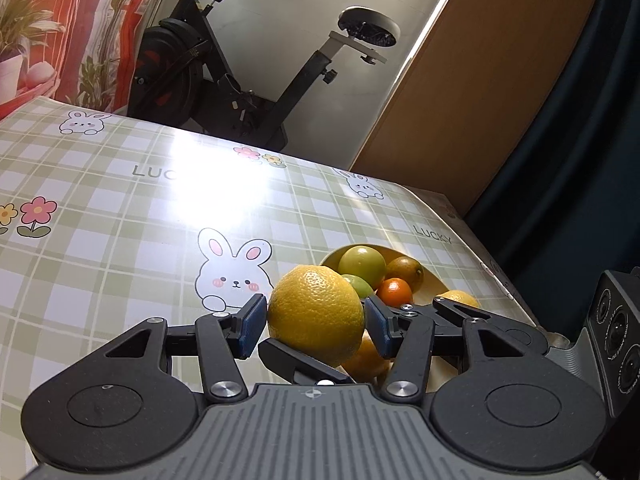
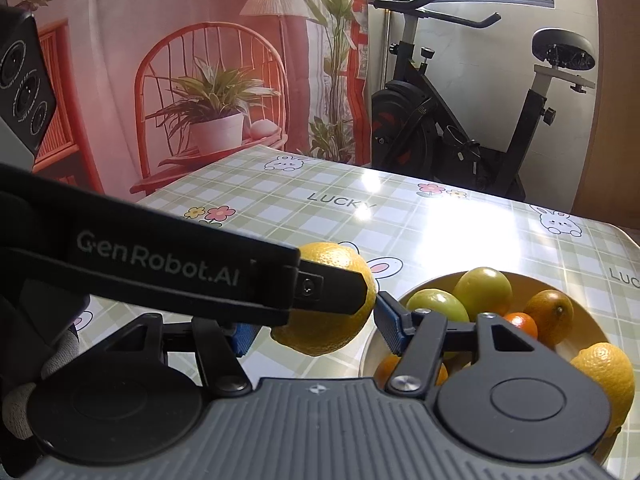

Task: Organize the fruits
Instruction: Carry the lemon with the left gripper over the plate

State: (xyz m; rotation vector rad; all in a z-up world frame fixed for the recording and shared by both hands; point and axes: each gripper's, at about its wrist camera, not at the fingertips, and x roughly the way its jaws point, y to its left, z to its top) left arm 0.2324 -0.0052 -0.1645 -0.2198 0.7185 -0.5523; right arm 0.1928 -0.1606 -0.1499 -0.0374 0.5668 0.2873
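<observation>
A big yellow orange (image 1: 316,312) is pinched between the blue pads of my left gripper (image 1: 316,324) and hangs just left of the yellow bowl (image 1: 430,284). From the right wrist view, the left gripper (image 2: 356,292) reaches in from the left across that orange (image 2: 332,332). My right gripper (image 2: 316,332) brackets the same fruit loosely; its right pad meets the peel and the left pad is partly hidden. One right finger (image 1: 296,360) shows under the fruit. The bowl (image 2: 520,280) holds green fruits (image 2: 484,292), oranges (image 2: 550,314) and a tangerine (image 2: 522,324).
A green checked tablecloth with rabbit prints (image 1: 120,220) stretches left and beyond the bowl. The table's right edge (image 1: 500,260) runs close past the bowl. An exercise bike (image 2: 460,120) and a wooden panel (image 1: 480,80) stand behind the table.
</observation>
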